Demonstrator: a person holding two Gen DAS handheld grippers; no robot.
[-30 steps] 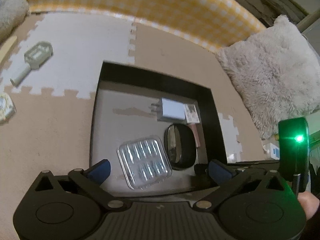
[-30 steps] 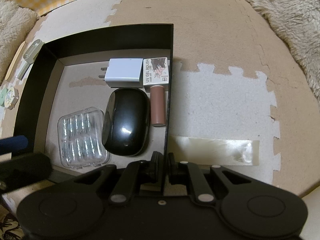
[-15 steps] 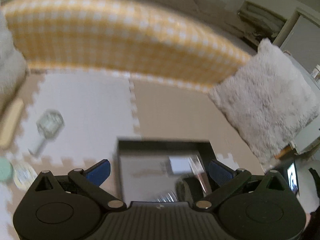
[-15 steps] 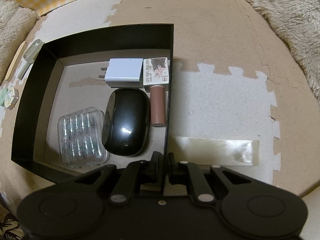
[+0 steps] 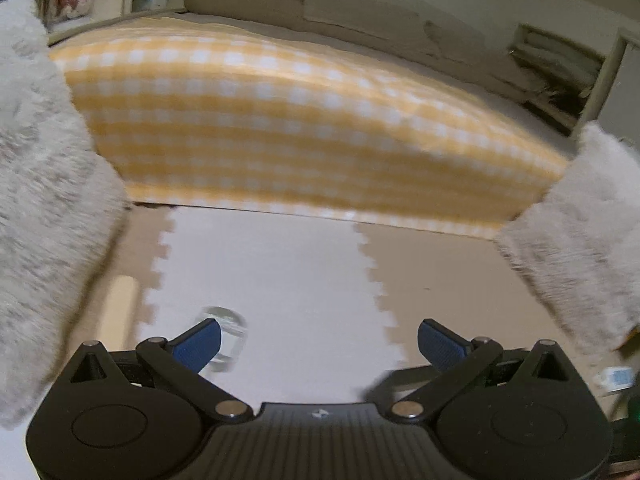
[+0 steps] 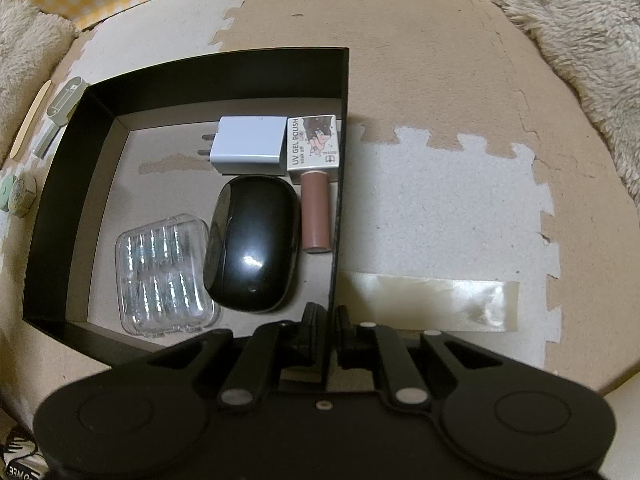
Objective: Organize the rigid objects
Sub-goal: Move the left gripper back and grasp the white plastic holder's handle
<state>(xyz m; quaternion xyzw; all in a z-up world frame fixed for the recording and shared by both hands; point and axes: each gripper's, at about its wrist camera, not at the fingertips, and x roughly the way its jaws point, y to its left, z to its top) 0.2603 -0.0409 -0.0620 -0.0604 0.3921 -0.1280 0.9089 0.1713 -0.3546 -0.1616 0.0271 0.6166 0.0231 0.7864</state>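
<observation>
At nine o'clock the left gripper (image 5: 318, 338) hangs spread and empty over the foam mat (image 5: 280, 272), a clear item (image 5: 226, 334) by its left finger: the likely next pick. The right gripper (image 6: 325, 330) is clenched on the black box (image 6: 60, 200) wall, steadying it. A gingham bed (image 5: 304, 128) lies at twelve.
</observation>
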